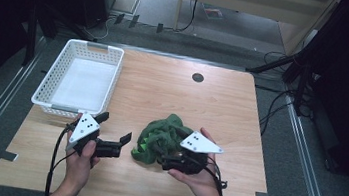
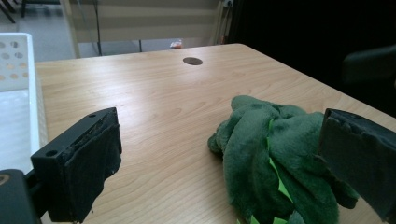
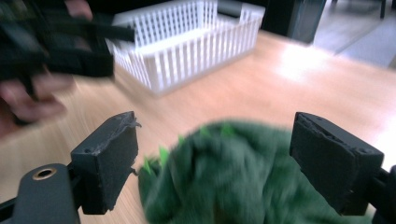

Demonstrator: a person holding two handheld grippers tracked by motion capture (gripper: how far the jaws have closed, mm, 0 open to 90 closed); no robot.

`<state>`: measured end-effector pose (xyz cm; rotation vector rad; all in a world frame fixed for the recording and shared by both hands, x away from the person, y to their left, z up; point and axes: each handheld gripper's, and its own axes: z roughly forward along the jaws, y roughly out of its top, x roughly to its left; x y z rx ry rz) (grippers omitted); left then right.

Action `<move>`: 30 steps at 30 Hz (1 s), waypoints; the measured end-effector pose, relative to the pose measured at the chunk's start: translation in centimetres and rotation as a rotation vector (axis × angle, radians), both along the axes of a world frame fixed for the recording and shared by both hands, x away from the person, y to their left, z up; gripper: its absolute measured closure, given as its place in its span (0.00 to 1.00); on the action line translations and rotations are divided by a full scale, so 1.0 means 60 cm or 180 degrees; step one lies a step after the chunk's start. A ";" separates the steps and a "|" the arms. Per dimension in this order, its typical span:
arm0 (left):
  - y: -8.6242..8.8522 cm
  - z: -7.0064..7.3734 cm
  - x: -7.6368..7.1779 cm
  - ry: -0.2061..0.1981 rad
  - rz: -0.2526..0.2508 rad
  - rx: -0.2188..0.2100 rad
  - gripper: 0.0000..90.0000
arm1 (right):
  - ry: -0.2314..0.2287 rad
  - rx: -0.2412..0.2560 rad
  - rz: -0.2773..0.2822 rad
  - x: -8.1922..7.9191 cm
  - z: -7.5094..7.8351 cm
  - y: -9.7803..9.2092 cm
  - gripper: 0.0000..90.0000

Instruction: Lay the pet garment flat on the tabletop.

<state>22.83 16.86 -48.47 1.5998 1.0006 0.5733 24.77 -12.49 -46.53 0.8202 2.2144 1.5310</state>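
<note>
A crumpled dark green plush cloth (image 1: 160, 136) with bright green bits lies on the wooden table (image 1: 188, 94) near the front middle. My left gripper (image 1: 116, 127) hovers just left of it, jaws wide open and nothing held. In the left gripper view (image 2: 219, 158) the cloth (image 2: 271, 154) lies by the right-hand jaw. My right gripper (image 1: 161, 156) comes in from the cloth's right front, its tips at the fabric. In the right gripper view (image 3: 222, 158) the jaws stand open with the blurred cloth (image 3: 233, 182) between them, not clamped.
A white slotted plastic basket (image 1: 79, 79) stands at the table's left rear, nothing visible inside; it also shows as the basket (image 3: 187, 51) beyond the right gripper. A round cable hole (image 1: 197, 77) sits at the far middle. Cables and dark stands ring the table.
</note>
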 end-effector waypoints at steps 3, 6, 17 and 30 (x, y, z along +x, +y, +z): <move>-0.006 0.001 -0.002 0.0012 -0.0074 -0.0024 0.00 | -0.0078 0.0123 -0.0168 0.001 0.023 -0.031 0.19; -0.017 0.001 -0.002 0.0053 -0.0200 -0.0009 0.00 | 0.0040 0.0242 -0.0540 0.015 0.024 -0.065 0.27; -0.055 -0.015 -0.001 0.0228 -0.0560 0.0135 0.00 | 0.1119 0.0286 -0.1355 0.087 -0.092 -0.098 0.41; -0.100 -0.026 -0.009 0.0376 -0.0718 0.0506 0.00 | 0.0861 0.0449 -0.0348 0.046 -0.064 -0.021 1.00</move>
